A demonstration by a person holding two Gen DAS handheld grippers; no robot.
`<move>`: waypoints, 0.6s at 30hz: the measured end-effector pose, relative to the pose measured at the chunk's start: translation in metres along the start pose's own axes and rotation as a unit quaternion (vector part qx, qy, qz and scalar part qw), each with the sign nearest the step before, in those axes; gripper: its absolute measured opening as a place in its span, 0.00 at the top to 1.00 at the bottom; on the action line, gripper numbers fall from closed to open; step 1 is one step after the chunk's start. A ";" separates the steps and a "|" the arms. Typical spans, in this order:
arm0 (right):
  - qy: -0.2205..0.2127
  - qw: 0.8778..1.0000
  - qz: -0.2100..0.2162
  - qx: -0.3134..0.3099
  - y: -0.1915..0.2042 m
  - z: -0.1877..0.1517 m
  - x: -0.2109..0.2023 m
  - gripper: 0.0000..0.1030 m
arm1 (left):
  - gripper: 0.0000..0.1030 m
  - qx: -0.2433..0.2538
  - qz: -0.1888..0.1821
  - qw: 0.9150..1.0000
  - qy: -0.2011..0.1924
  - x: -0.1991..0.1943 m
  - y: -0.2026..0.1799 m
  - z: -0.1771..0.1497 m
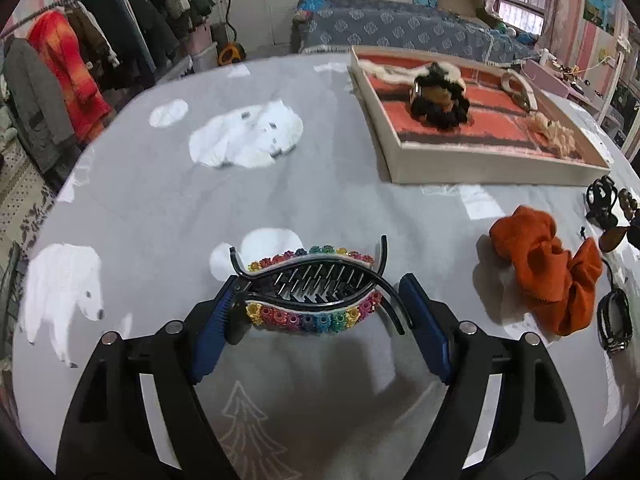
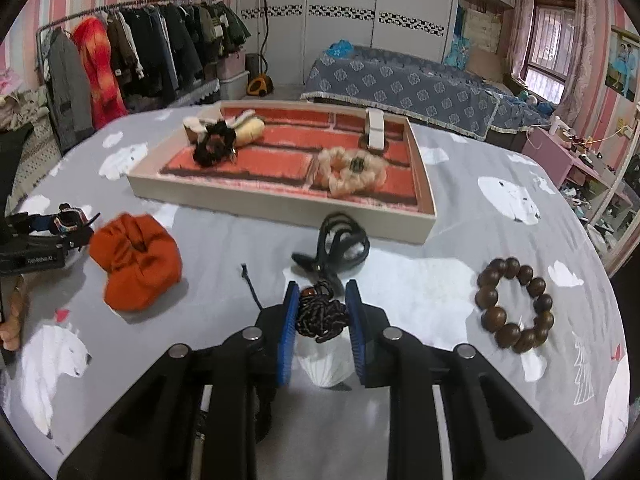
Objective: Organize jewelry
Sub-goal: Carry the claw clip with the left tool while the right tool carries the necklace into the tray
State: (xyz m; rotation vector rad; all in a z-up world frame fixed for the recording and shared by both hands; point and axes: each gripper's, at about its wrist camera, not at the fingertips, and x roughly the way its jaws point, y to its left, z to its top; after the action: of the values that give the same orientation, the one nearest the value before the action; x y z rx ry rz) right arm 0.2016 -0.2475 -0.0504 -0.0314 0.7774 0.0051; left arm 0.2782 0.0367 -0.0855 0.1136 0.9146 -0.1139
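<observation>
Left wrist view first: the left gripper [image 1: 316, 312] stands wide, blue ribbed pads bracketing a black plastic banana hair clip with rainbow bead flowers [image 1: 314, 292]; the left pad touches the clip's hinge end, the right pad sits just beside its curved tip, so no firm squeeze shows. Right wrist view now: the right gripper [image 2: 322, 316] is nearly closed, pads pinching a knotted bundle of dark braided cord [image 2: 320, 316]. Just beyond lies a black plastic claw clip [image 2: 338, 246], a rust-orange ribbed fabric scrunchie [image 2: 136, 260] to the left, a brown wooden bead bracelet [image 2: 516, 304] to the right. Behind them, the shallow cream tray with red felt compartments [image 2: 280, 210] holds fluffy scrunchies. Everything rests on a grey cloth printed with white polar bears [image 2: 460, 208]. Behind that, a clothes rack [image 2: 132, 48], a blue patterned bed [image 2: 400, 80] and pink striped walls.
</observation>
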 end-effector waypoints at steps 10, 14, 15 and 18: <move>-0.032 0.997 0.061 0.039 -0.021 0.043 -0.024 0.77 | 0.25 0.010 -0.027 0.998 -0.054 -0.050 -0.015 0.038; -0.052 0.997 0.052 0.031 -0.027 0.072 -0.035 0.77 | 0.25 0.014 -0.041 0.997 -0.062 -0.058 -0.027 0.065; -0.055 0.997 0.047 0.028 -0.029 0.079 -0.035 0.77 | 0.25 0.015 -0.046 0.997 -0.063 -0.059 -0.030 0.074; -0.059 0.997 0.038 0.023 -0.036 0.102 -0.030 0.77 | 0.25 0.016 -0.055 0.996 -0.061 -0.057 -0.040 0.095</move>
State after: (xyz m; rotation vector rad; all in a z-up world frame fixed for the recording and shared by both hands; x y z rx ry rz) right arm 0.2517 -0.2798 0.0443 0.0416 0.6596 0.0613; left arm 0.3124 -0.0140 0.0157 0.0849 0.7967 -0.2353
